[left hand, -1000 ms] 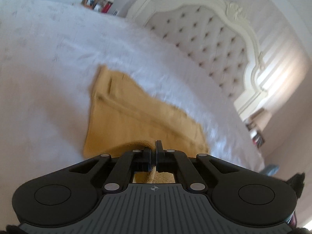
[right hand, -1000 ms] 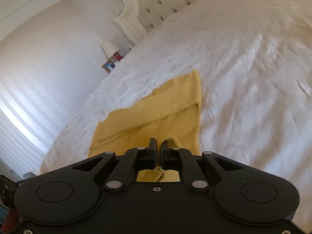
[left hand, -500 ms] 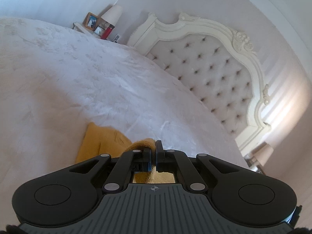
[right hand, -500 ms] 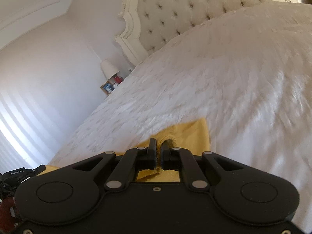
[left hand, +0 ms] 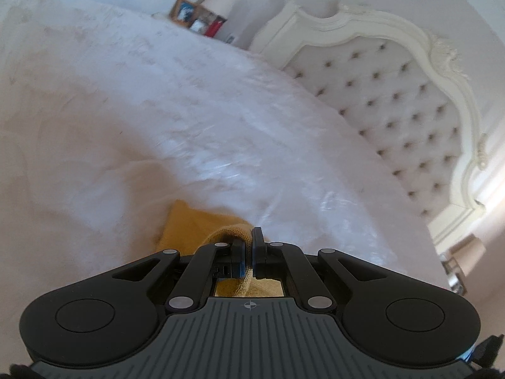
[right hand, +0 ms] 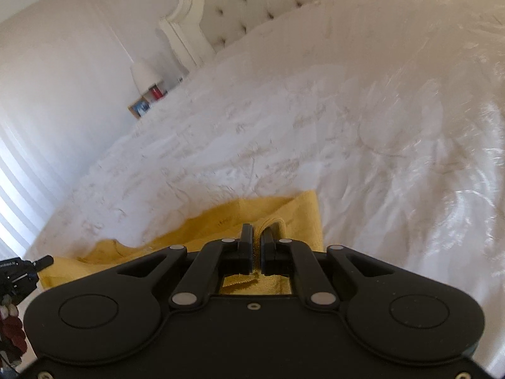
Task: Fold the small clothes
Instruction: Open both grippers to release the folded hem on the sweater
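A mustard-yellow knitted garment (left hand: 192, 224) lies on a white bedspread (left hand: 157, 110). My left gripper (left hand: 248, 240) is shut on a fold of its edge, which bunches up between the pads; only a small corner of cloth shows ahead of the fingers. In the right wrist view the same garment (right hand: 284, 218) spreads left below the gripper body, and my right gripper (right hand: 257, 241) is shut on its ribbed hem. The rest of the cloth is hidden under both gripper bodies.
A tufted headboard with a cream carved frame (left hand: 394, 94) stands at the far end of the bed. A bedside table with a lamp, a picture frame and a red object (right hand: 148, 94) sits beside it. Dark gear (right hand: 19, 271) shows at the left edge.
Both grippers, still shut on the yellow garment, have carried its edge forward over the rest toward the headboard. Far less cloth shows ahead of the fingers than a second ago.
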